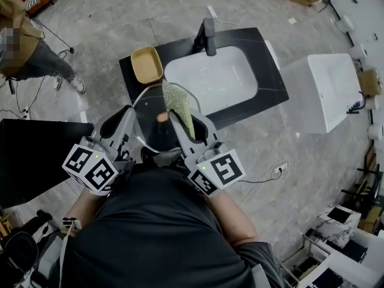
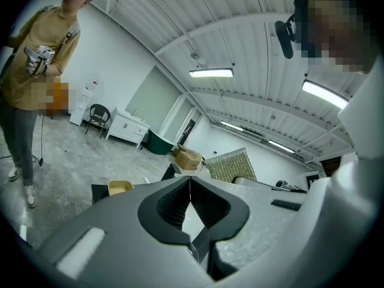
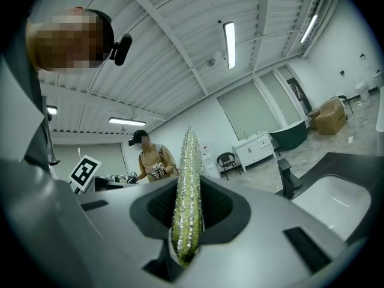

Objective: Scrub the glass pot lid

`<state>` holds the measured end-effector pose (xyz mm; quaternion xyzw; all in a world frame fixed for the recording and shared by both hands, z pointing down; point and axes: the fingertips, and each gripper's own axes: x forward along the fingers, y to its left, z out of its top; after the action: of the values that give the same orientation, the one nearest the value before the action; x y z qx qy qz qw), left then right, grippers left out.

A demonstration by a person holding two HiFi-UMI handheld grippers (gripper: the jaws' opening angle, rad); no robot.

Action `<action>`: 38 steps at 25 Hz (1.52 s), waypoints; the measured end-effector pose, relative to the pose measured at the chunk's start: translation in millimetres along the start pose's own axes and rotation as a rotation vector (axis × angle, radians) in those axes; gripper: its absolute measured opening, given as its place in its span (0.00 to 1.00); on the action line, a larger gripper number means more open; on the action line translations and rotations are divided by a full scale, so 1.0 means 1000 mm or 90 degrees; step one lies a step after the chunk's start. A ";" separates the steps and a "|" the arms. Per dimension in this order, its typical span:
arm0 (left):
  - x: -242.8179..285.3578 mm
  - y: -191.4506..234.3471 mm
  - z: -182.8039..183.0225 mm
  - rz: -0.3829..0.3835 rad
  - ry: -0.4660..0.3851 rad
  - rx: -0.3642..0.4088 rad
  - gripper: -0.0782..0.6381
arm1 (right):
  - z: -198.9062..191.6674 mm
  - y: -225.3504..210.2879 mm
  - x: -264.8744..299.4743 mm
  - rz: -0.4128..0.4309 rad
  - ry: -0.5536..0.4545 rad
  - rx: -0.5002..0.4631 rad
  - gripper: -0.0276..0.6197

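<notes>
The round glass pot lid (image 1: 148, 126) with a brown knob (image 1: 162, 117) is held upright in front of my chest, above the near edge of the black counter. My left gripper (image 1: 130, 114) is shut on its left rim; in the left gripper view only the lid's thin edge (image 2: 190, 204) shows between the closed jaws of this gripper (image 2: 190, 183). My right gripper (image 1: 180, 122) is shut on a glittery green scrub sponge (image 1: 178, 103), which stands up against the lid's right side. The right gripper view shows the sponge (image 3: 187, 173) edge-on in the right gripper (image 3: 188, 192).
Beyond the lid lies a white sink basin (image 1: 211, 80) set in a black counter (image 1: 269, 65), with a black faucet (image 1: 208, 36) and a tan dish (image 1: 147, 65). A white block (image 1: 327, 90) stands to the right. A person (image 1: 27, 50) stands at far left.
</notes>
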<state>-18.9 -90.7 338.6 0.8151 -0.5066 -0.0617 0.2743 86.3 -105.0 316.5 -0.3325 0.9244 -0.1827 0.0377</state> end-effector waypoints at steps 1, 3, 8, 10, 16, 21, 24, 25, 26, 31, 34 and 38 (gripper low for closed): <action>0.001 0.000 -0.001 0.000 0.003 0.000 0.11 | 0.000 0.000 0.000 0.002 0.001 0.004 0.13; 0.003 0.001 -0.003 0.000 0.009 -0.002 0.11 | 0.000 -0.001 0.000 0.004 -0.001 0.008 0.13; 0.006 0.004 -0.006 0.004 0.012 -0.014 0.11 | 0.000 -0.002 0.000 0.004 -0.004 0.006 0.13; 0.006 0.004 -0.006 0.004 0.013 -0.014 0.11 | 0.001 -0.003 0.001 0.005 -0.003 0.006 0.13; 0.008 0.006 -0.008 0.007 0.017 -0.022 0.11 | -0.001 -0.001 0.001 0.012 0.005 0.000 0.13; 0.009 0.005 -0.007 0.008 0.018 -0.022 0.11 | 0.000 -0.002 0.000 0.010 0.003 0.004 0.13; 0.009 0.007 -0.009 0.008 0.019 -0.023 0.11 | -0.002 -0.003 0.000 0.009 0.004 0.007 0.13; 0.009 0.007 -0.010 0.008 0.019 -0.023 0.11 | -0.003 -0.004 0.000 0.009 0.004 0.009 0.13; 0.009 0.008 -0.010 0.008 0.020 -0.023 0.11 | -0.003 -0.004 0.000 0.009 0.004 0.010 0.13; 0.009 0.009 -0.010 0.007 0.022 -0.026 0.11 | -0.004 -0.004 0.001 0.005 0.007 0.017 0.13; 0.009 0.008 -0.010 0.006 0.022 -0.029 0.11 | -0.003 -0.005 0.000 0.003 0.009 0.017 0.13; 0.006 0.010 -0.009 0.006 0.020 -0.032 0.11 | -0.003 -0.002 0.000 0.001 0.009 0.012 0.13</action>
<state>-20.6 -95.4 351.8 0.8066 -0.5040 -0.0601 0.3030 86.5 -105.5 319.7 -0.3297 0.9233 -0.1941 0.0344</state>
